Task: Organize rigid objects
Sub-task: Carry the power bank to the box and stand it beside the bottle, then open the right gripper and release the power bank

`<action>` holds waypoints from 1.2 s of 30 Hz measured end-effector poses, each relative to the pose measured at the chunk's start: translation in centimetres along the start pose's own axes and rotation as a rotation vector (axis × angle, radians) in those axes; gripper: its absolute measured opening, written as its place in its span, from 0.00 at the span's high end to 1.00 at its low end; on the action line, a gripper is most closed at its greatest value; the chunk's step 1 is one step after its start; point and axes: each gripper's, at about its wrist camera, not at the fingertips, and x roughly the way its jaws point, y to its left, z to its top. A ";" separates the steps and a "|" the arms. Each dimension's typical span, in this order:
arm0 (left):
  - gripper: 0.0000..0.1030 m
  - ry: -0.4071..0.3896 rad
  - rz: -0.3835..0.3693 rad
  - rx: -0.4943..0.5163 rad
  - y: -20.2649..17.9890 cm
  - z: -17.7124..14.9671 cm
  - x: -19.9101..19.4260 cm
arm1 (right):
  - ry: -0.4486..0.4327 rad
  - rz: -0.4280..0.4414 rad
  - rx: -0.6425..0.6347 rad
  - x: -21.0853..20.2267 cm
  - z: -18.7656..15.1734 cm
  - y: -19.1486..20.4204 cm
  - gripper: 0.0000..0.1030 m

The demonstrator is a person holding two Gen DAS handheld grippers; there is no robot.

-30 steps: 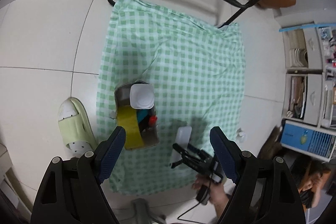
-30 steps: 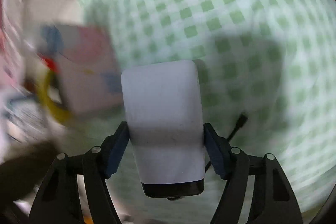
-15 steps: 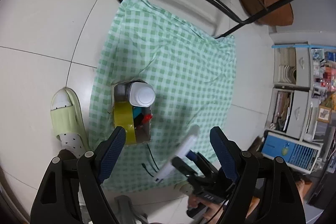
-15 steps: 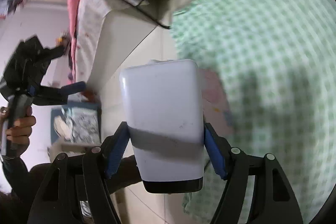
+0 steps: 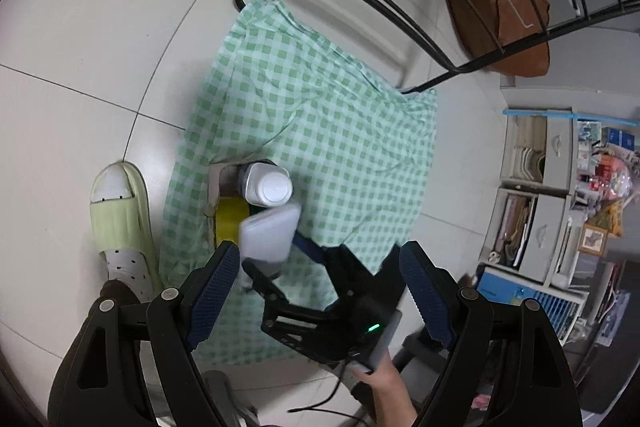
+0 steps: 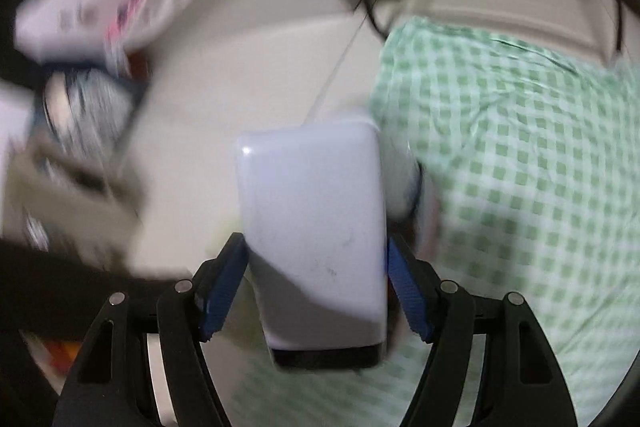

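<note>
Our right gripper [image 6: 314, 283] clamps the white power bank [image 6: 316, 239] above the cardboard box [image 5: 224, 187], where a white bottle [image 5: 266, 185] and yellow tape roll [image 5: 228, 223] crowd it; our left gripper [image 5: 320, 287] hangs spread, holding nothing.

Your left wrist view is sharp, evenly lit indoor light — strong fisheye bending, dark vignette at corners. Your right wrist view smears with motion blur on its left side — dimmer, soft throughout.

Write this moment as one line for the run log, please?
right tongs: shut on white block | left tongs: open, holding nothing | block above cardboard box with white bottle | green checked cloth underneath
</note>
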 end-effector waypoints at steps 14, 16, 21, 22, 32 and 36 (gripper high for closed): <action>0.21 0.038 -0.026 -0.029 0.1 0.1 0.9 | 0.136 -0.139 0.120 0.5 -4.0 -0.8 0.42; 0.21 0.037 -0.024 -0.028 0.1 0.2 1.0 | 0.103 -0.137 0.143 -0.9 -4.8 -0.5 0.37; 0.21 0.031 -0.005 -0.008 -0.3 0.1 1.1 | 0.129 -0.228 0.037 -1.0 -7.8 3.2 0.14; 0.21 0.035 -0.008 -0.009 -0.3 0.0 1.1 | 0.156 -0.271 -0.011 -0.5 -8.2 4.1 0.20; 0.21 0.021 0.007 0.006 -0.4 0.0 0.9 | 0.100 -0.268 0.301 -1.5 -3.5 -0.4 0.73; 0.21 0.017 0.044 0.053 -1.3 -0.3 1.1 | 0.165 -0.258 0.238 0.1 -2.3 0.5 0.72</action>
